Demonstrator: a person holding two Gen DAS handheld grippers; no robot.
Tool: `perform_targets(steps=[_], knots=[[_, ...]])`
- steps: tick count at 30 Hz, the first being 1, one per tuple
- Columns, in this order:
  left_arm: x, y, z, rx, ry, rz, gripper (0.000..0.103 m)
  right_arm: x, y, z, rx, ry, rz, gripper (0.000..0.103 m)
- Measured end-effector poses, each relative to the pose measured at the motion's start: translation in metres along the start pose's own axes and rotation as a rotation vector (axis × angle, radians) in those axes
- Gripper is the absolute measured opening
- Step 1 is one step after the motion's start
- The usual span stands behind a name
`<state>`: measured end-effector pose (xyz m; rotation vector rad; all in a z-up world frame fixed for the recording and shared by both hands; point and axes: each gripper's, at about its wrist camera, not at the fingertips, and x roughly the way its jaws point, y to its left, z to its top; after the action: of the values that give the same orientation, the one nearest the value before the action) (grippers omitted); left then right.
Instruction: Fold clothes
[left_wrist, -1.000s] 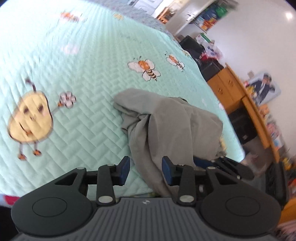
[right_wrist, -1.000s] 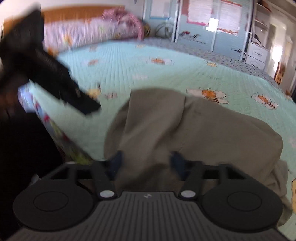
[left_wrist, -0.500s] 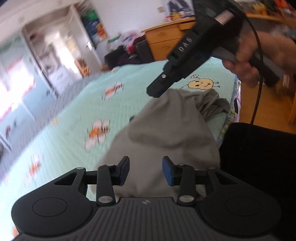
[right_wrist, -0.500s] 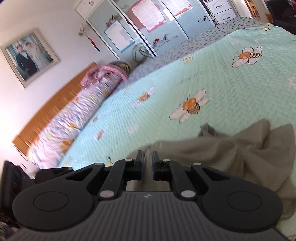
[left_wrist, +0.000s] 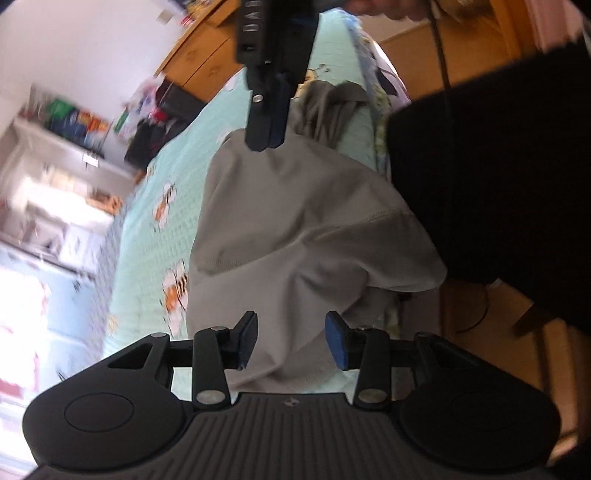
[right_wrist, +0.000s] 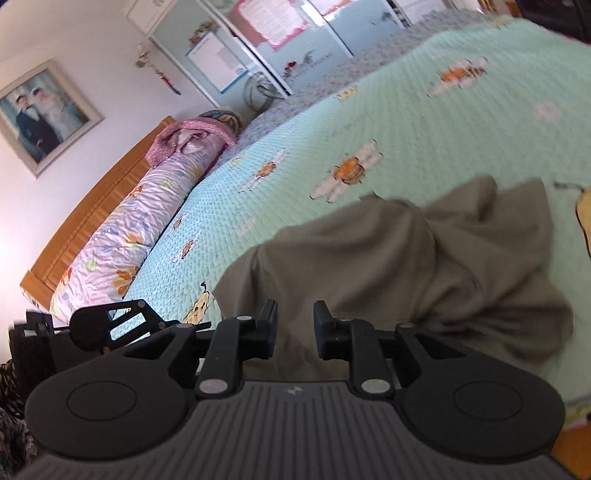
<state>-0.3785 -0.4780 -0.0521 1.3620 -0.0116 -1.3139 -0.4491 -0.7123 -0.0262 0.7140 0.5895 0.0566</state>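
A grey garment (left_wrist: 306, 221) lies crumpled near the edge of the mint bedspread (left_wrist: 155, 236); it also shows in the right wrist view (right_wrist: 413, 266). My left gripper (left_wrist: 290, 341) is open, its blue pads just above the near cloth, holding nothing. My right gripper (right_wrist: 294, 328) has its jaws a small way apart over the garment's near edge, with no cloth between them. In the left wrist view the right gripper (left_wrist: 267, 142) points down at the garment's far end, its fingers looking close together.
The bedspread (right_wrist: 369, 122) has bee and flower prints. A rolled quilt (right_wrist: 136, 229) lies along the wooden headboard (right_wrist: 85, 218). A wooden dresser (left_wrist: 207, 62) and shelves stand beyond the bed. A person's dark clothing (left_wrist: 498, 166) is beside the bed edge.
The left gripper's view has rolled and moved closer along the garment. The right gripper's jaws were nearly shut half a second ago and now stand apart. The garment has shifted.
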Motion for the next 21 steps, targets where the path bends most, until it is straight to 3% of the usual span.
perform_targets(steps=[7, 9, 10, 11, 14, 18, 19, 21], knots=[[0.033, 0.011, 0.007, 0.059, -0.031, -0.029, 0.049, -0.007, -0.003, 0.005, 0.044, -0.045, 0.013, 0.029], [0.04, 0.021, 0.009, -0.015, -0.03, -0.107, 0.037, -0.009, -0.002, 0.006, 0.05, -0.055, 0.011, 0.03], [0.04, 0.032, 0.009, -0.116, -0.039, -0.14, 0.016, -0.01, -0.002, 0.006, 0.051, -0.059, 0.006, 0.031], [0.04, 0.047, 0.007, -0.245, -0.045, -0.156, 0.013, -0.01, -0.003, 0.005, 0.053, -0.063, -0.001, 0.031], [0.029, 0.104, -0.013, -0.686, -0.104, -0.149, 0.008, -0.015, -0.006, 0.002, 0.066, -0.085, -0.026, 0.032], [0.004, 0.172, -0.08, -1.259, -0.193, -0.094, 0.006, -0.019, -0.014, 0.001, 0.096, -0.117, -0.062, 0.034], [0.001, 0.181, -0.097, -1.353, -0.196, -0.088, 0.006, -0.018, -0.015, 0.001, 0.1, -0.122, -0.072, 0.036], [-0.001, 0.189, -0.123, -1.466, -0.163, -0.063, 0.006, -0.011, 0.0, 0.0, -0.028, -0.125, -0.14, 0.04]])
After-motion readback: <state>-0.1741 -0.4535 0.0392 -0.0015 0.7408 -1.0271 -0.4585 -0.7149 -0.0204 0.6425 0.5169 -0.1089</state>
